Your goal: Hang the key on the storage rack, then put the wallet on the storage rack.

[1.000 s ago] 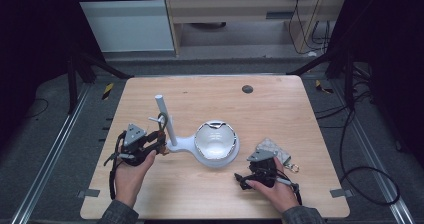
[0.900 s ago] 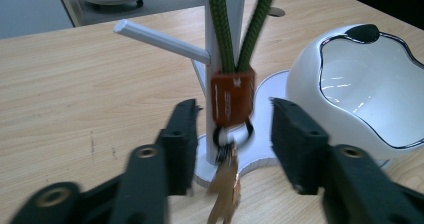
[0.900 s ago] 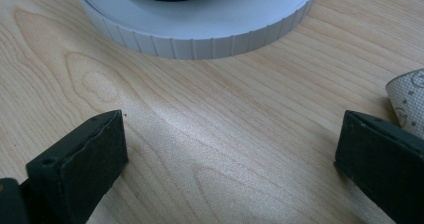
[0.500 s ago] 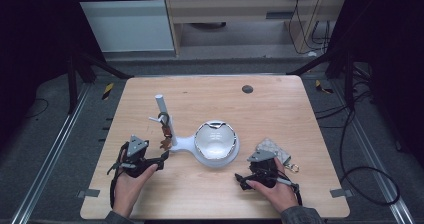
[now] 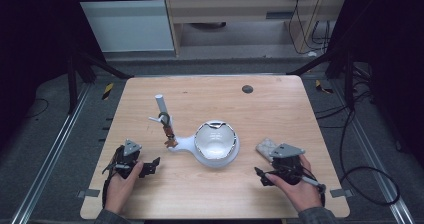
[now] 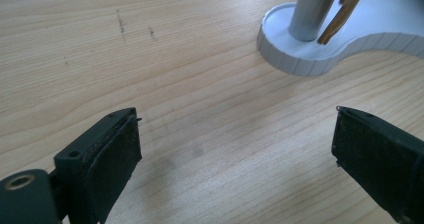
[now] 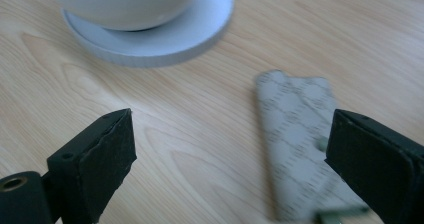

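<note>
A white stand [image 5: 186, 143] joins a thin upright post [image 5: 162, 109] to a round white bowl [image 5: 215, 140]. A brown strap-like item [image 5: 169, 133] hangs from the post's hook. My left gripper [image 5: 150, 167] rests open on the table, in front and left of the stand. In the left gripper view its jaws [image 6: 235, 134] stand wide apart over bare wood, with the post's base [image 6: 300, 59] and the brown item [image 6: 345, 11] ahead. My right gripper [image 5: 261, 176] is open as well. Its jaws [image 7: 232, 129] frame a grey patterned pouch [image 7: 300, 134], and the bowl [image 7: 125, 4] lies beyond.
The wooden table [image 5: 280, 109] has a small dark round hole [image 5: 247, 89] near its far edge. The patterned pouch [image 5: 265, 146] lies right of the bowl, just beyond my right hand. Metal rails run along the floor on both sides of the table.
My left gripper has drawn back from the post toward the table's front edge, and the brown item stays hanging there. My right gripper has barely moved.
</note>
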Available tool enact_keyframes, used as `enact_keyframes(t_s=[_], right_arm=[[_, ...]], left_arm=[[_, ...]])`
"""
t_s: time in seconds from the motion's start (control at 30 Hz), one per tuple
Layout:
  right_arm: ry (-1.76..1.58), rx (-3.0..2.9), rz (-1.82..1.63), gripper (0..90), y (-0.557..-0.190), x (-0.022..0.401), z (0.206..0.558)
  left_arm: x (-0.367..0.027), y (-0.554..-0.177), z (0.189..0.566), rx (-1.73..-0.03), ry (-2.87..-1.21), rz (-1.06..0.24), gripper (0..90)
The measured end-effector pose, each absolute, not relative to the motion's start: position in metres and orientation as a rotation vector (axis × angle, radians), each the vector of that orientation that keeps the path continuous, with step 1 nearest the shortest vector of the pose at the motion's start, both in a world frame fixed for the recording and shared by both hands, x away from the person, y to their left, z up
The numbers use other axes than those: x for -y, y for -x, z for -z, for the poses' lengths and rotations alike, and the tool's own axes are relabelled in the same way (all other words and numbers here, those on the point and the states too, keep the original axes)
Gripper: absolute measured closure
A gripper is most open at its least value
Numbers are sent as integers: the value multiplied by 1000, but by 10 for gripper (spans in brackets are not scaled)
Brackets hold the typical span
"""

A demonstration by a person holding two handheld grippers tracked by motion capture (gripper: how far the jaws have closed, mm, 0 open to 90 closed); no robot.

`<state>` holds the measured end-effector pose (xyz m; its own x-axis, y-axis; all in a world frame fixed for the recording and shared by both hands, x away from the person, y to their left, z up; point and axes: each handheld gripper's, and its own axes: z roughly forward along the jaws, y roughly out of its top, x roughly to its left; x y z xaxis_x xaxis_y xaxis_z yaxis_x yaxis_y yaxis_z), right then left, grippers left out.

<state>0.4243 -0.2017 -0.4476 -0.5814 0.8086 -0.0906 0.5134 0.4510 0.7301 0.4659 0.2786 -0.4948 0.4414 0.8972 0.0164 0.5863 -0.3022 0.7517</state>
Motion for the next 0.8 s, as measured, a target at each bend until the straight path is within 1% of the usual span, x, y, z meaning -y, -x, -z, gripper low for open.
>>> enact_keyframes(t_s=[0.07,0.13,0.3,0.47,0.6,0.8], right_arm=[[-1122,-2279,-915,77,-424,206,446],[-1174,-2281,-898,83,-424,221,442],[-1269,-2280,-901,93,-425,236,442],[-1326,-2294,-890,90,-434,240,442],[-1349,-2293,-880,90,-441,243,439],[-1362,-2301,-864,86,-440,245,435]], left_arm=[[-279,-467,496,-1247,-2015,-586,49],[-278,-468,500,-1251,-2039,-582,47],[-279,-471,502,-1253,-2030,-567,42],[-277,-473,507,-1255,-2055,-546,42],[-275,-473,508,-1248,-2066,-555,18],[-275,-473,508,-1247,-2068,-556,16]])
